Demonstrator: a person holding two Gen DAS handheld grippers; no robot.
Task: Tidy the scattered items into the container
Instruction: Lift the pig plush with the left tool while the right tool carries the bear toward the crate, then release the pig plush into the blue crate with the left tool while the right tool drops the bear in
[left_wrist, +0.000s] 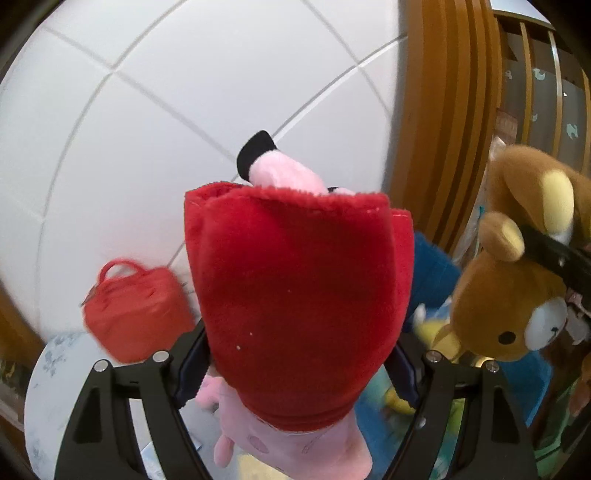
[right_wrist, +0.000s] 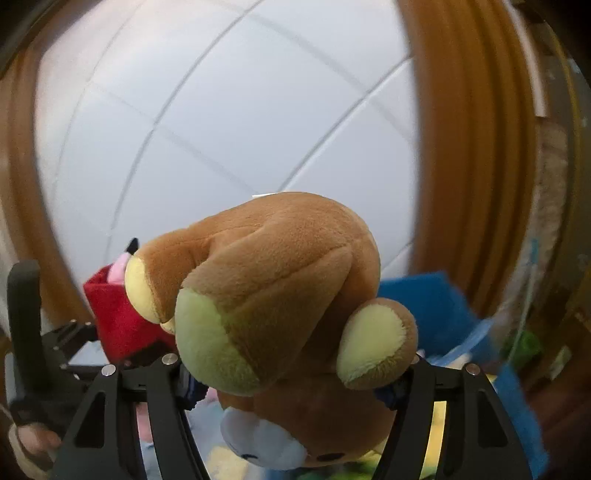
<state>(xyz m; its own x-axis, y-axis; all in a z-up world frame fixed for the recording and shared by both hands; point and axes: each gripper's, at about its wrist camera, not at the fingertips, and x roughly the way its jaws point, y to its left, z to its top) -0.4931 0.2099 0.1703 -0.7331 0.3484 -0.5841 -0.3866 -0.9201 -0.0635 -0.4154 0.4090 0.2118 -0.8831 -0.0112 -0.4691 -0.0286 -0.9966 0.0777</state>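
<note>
Jaws of left gripper (left_wrist: 299, 365) clamp red-dressed pink plush (left_wrist: 295, 295); right gripper (right_wrist: 295, 376) clamps brown bear (right_wrist: 280, 295); blue container (right_wrist: 436, 306) lower right.

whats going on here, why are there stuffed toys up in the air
A person is tidying soft toys with a hand-held gripper in each hand. The left gripper is clamped on a pink plush in a red dress, and the right gripper is clamped on a brown bear plush. Both toys are held up off the floor, side by side. A blue container sits below and ahead, and a red bag lies on the white tiled floor.
</note>
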